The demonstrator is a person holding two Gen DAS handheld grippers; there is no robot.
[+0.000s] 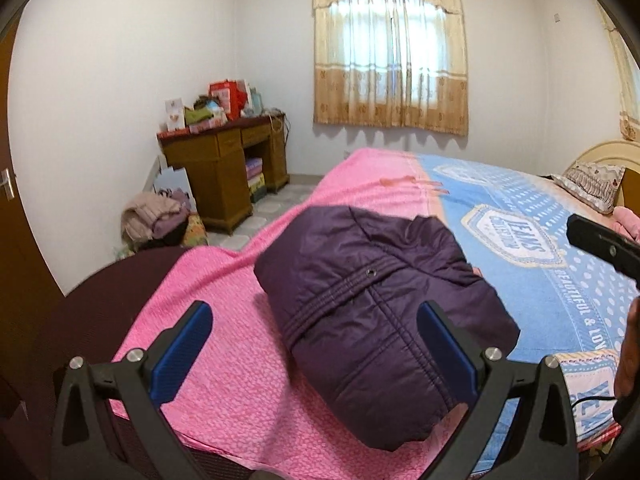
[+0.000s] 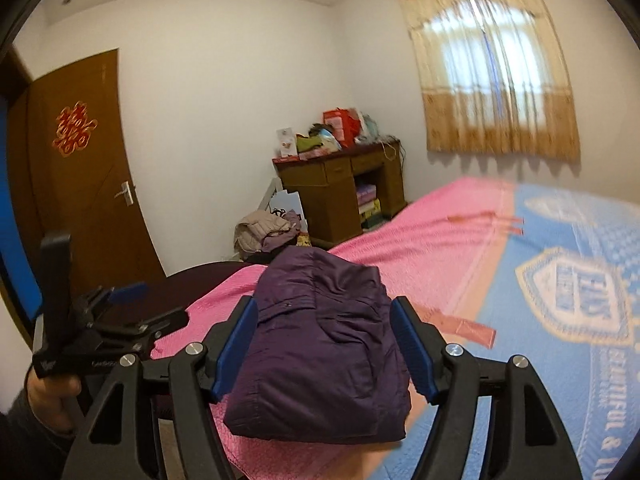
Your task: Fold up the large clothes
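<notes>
Both tools are spread apart and hold nothing: the left gripper [image 1: 316, 350] hovers over the near edge of the bed with its blue fingers [image 1: 182, 354] either side of the view, and the right gripper [image 2: 324, 350] frames the folded garment from above. The bed [image 1: 520, 264], under a pink and blue blanket [image 1: 240, 360], fills the near and right scene. A wooden door [image 2: 80, 184] stands far left, a curtained window [image 1: 390, 56] far right, a cluttered desk [image 1: 228, 160] between. The purple padded jacket [image 1: 380, 280] lies folded in a compact bundle on the blanket's near corner.
</notes>
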